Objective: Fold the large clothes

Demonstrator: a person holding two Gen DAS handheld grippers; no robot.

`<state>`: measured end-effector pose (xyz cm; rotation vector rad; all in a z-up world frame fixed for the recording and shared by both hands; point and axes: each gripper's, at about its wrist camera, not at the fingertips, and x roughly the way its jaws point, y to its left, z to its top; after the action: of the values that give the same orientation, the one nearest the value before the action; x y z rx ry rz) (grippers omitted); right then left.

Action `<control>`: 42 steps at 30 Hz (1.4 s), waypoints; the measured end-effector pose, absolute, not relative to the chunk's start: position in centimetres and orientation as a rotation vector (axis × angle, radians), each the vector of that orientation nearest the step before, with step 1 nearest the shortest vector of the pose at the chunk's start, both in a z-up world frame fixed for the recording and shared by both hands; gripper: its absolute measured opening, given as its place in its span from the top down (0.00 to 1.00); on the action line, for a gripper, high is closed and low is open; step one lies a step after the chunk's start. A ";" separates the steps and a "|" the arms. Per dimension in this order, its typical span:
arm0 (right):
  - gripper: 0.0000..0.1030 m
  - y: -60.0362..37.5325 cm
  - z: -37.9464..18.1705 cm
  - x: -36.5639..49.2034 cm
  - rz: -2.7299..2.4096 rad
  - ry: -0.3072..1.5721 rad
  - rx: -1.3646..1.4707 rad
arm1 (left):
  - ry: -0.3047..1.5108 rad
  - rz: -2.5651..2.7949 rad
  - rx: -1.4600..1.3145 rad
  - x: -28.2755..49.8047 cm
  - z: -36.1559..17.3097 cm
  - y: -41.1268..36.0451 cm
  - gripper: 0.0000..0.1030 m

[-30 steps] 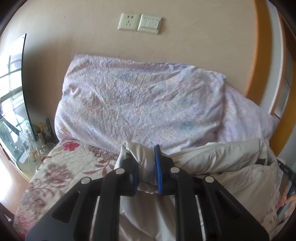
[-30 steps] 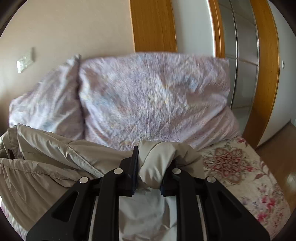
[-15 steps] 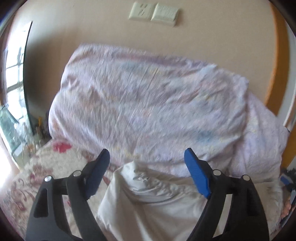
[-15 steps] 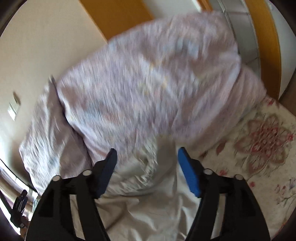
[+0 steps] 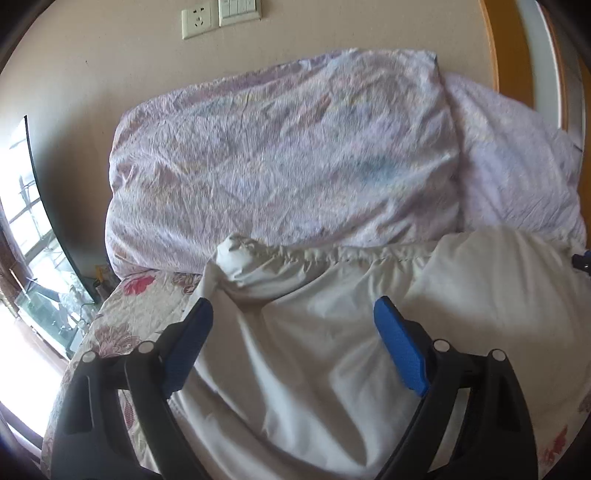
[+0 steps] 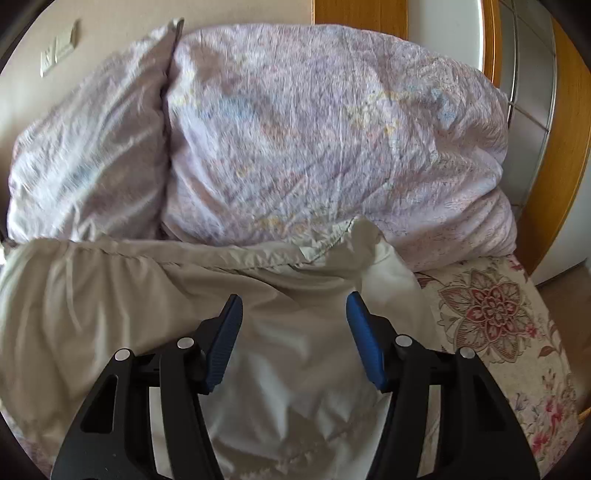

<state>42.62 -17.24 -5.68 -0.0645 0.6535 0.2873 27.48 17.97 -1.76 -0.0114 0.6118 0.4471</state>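
Note:
A large beige jacket (image 5: 332, 332) lies spread on the bed, its gathered hem along the foot of the pillows. It also shows in the right wrist view (image 6: 166, 295). My left gripper (image 5: 293, 314) is open and empty just above the jacket's left corner. My right gripper (image 6: 293, 312) is open and empty just above the jacket's right corner, where a flap (image 6: 364, 236) sticks up. A bit of the right gripper (image 5: 583, 260) shows at the right edge of the left wrist view.
Two lilac floral pillows (image 5: 288, 155) (image 6: 332, 129) lean against the wall behind the jacket. The floral bedspread (image 6: 491, 314) shows on both sides. A socket and switch (image 5: 218, 16) sit on the wall. A wooden door frame (image 6: 561, 129) stands at the right, a window (image 5: 29, 229) at the left.
Both grippers, shut on the jacket's corners a second ago, have opened and let go. The jacket's edge now lies on the bed by the pillows, and both grippers have drawn back slightly.

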 end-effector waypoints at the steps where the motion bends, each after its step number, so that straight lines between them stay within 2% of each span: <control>1: 0.42 -17.0 -6.1 42.9 0.275 0.664 -0.078 | 0.617 0.461 -0.006 27.8 -2.1 18.1 0.14; 9: 0.41 -16.4 -9.1 45.9 0.188 0.752 -0.081 | 0.687 0.550 -0.053 31.1 -4.6 19.8 0.14; 19: 0.37 -16.1 -11.3 49.1 0.123 0.774 -0.046 | 0.743 0.570 -0.148 35.6 -7.3 21.9 0.06; 42: 0.32 -15.8 -13.3 51.0 0.135 0.811 -0.038 | 0.815 0.542 -0.209 37.6 -10.0 23.1 0.02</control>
<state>51.01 -15.81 -13.28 -0.0381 0.8109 0.1347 37.63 23.11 -9.99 -0.2093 0.8149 0.5424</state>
